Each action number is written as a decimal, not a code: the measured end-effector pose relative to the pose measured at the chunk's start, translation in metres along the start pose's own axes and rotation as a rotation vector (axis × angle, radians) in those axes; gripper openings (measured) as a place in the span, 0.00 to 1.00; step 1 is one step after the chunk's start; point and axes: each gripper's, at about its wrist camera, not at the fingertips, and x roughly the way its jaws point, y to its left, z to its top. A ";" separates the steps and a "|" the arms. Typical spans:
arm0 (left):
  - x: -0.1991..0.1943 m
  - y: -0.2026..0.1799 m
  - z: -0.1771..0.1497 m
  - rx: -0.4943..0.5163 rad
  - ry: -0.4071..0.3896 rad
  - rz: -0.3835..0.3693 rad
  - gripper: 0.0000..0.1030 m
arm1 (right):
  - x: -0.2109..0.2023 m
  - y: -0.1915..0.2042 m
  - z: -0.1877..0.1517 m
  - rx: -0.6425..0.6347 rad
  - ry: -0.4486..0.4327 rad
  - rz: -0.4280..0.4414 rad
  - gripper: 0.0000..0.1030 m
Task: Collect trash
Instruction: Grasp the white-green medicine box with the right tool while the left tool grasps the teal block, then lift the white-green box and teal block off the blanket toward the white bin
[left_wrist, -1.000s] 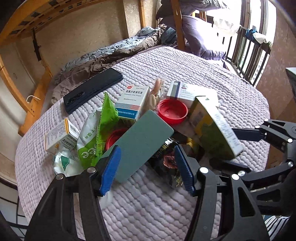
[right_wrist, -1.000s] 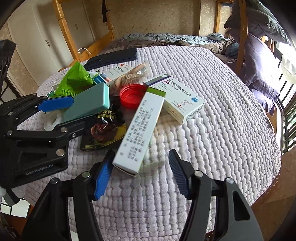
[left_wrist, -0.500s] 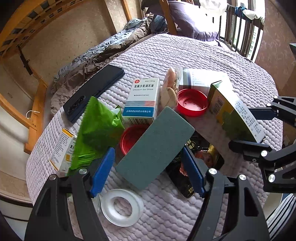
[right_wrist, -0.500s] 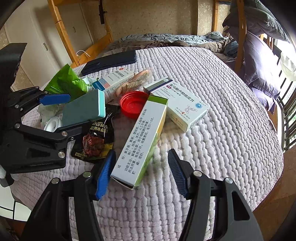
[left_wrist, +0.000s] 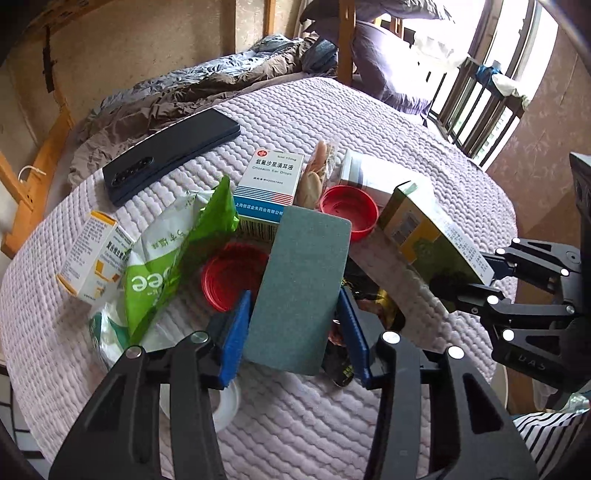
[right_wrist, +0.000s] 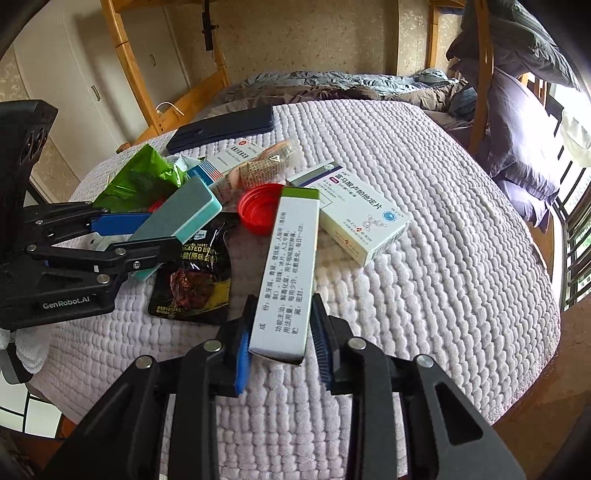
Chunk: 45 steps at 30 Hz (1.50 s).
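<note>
Trash lies piled on a round table with a lilac quilted cover (left_wrist: 369, 424). My left gripper (left_wrist: 291, 332) is shut on a grey-green block (left_wrist: 303, 288); the block also shows in the right wrist view (right_wrist: 177, 218). My right gripper (right_wrist: 282, 343) is shut on a long white and green carton (right_wrist: 291, 266), seen from the left wrist view too (left_wrist: 432, 240). Around them lie a green wrapper (left_wrist: 177, 251), two red lids (left_wrist: 349, 210) (left_wrist: 229, 277), a dark beef snack pouch (right_wrist: 195, 280), an ear-drops box (left_wrist: 271, 184) and a white medicine box (right_wrist: 354, 214).
A dark phone (left_wrist: 170, 155) lies at the far side. A small yellow and white box (left_wrist: 92, 262) stands at the left. A clear tape ring (left_wrist: 221, 402) lies under the left gripper. A bed with rumpled bedding (left_wrist: 184, 85) is behind, a railing (left_wrist: 476, 103) to the right.
Both grippers have closed, the left on the grey-green block, the right on the long carton. The left wrist view has shifted slightly.
</note>
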 end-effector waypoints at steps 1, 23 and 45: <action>-0.003 -0.002 -0.004 -0.021 -0.007 -0.006 0.46 | -0.003 -0.001 -0.002 -0.004 0.000 0.004 0.24; -0.010 -0.016 -0.030 -0.228 -0.065 0.113 0.58 | -0.001 0.005 -0.014 -0.044 0.021 0.009 0.33; -0.034 -0.045 -0.063 -0.336 -0.075 0.084 0.42 | -0.035 -0.002 -0.029 -0.100 0.018 0.076 0.24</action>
